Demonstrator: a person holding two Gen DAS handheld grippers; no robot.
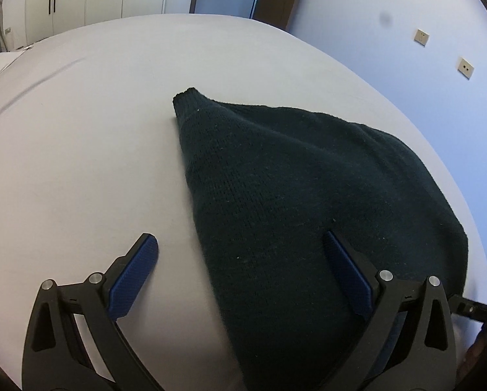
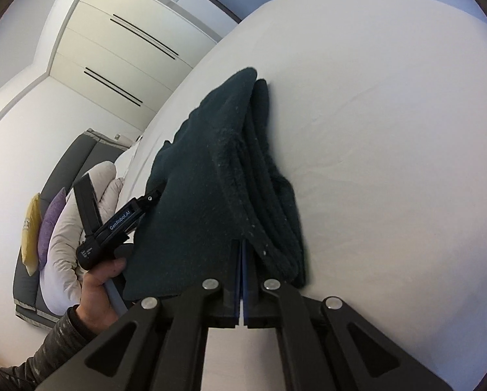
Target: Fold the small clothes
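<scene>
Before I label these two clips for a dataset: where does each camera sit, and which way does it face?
Left wrist: rides the left gripper, looking along its open fingers across the white bed at the dark knit garment, toward a door and wardrobes.
Right wrist: rides the right gripper, shut on the garment's edge, facing up the bed toward pillows and wardrobes; the person's left hand holding the other gripper shows.
Shared: the garment, the bed and the wardrobes.

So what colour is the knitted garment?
Very dark green, nearly black garment; left wrist view shows it best.
</scene>
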